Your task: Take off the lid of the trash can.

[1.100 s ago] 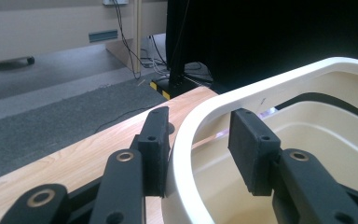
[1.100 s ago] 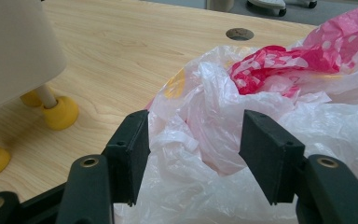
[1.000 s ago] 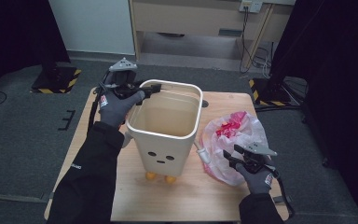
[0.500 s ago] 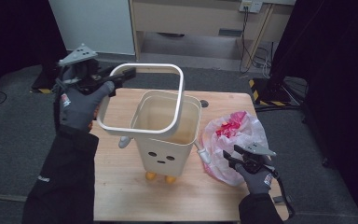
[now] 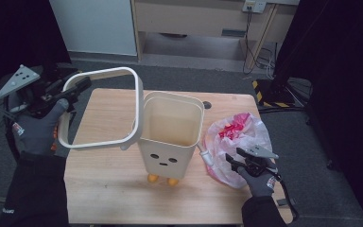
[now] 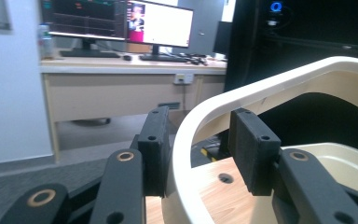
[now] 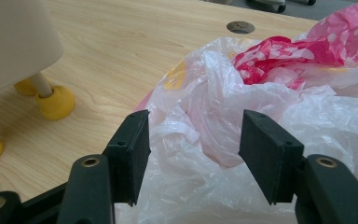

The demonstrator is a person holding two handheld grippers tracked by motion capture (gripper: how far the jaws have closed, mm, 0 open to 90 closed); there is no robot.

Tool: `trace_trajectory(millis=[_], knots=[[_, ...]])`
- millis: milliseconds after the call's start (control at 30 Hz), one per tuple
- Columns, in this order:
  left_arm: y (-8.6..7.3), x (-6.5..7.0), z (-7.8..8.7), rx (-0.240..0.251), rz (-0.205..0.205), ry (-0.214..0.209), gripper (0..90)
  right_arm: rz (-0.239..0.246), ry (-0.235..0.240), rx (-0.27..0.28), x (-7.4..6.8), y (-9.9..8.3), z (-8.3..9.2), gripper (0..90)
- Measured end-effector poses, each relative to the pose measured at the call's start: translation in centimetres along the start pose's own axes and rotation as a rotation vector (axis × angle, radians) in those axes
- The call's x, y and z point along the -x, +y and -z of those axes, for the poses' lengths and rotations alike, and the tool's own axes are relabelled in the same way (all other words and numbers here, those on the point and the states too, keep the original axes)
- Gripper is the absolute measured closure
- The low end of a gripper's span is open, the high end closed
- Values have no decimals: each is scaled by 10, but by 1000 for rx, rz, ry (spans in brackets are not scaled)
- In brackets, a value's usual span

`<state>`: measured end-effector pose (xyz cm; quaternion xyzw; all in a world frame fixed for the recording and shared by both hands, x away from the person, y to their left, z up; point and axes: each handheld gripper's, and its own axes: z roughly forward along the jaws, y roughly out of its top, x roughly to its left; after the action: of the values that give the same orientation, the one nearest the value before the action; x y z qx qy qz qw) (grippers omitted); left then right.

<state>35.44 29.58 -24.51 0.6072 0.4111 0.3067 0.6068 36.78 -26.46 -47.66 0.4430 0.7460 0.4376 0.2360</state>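
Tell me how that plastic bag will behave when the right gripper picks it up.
The plastic bag is thin and crumpled, so it will probably sag and stretch rather than lift as one piece. It looks light. The film may slip between the right gripper pads.

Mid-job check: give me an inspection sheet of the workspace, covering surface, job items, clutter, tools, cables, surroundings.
Surface: wooden table, round cable hole near the far edge.
Job's things: cream bin with a face and yellow feet, upright, open; its rim ring lifted off to the left; plastic bag, white and pink, lying right of the bin.
Clutter: nothing seen.
Tools: left tool grips the ring's edge; right tool open, jaws astride bag folds.
Cables: one trails from the right tool; more hang behind the desk.
Surroundings: desk with monitors, grey floor.
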Motion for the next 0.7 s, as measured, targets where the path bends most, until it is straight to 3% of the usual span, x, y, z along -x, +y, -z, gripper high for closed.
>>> trace_trajectory(millis=[400, 700], knots=[[-63, -41, 36, -4, 57, 85, 583, 9, -11, -4, -2, -1, 2, 428], [-116, -64, 37, -69, 57, 178, 583, 8, -13, -8, -2, -1, 1, 428]])
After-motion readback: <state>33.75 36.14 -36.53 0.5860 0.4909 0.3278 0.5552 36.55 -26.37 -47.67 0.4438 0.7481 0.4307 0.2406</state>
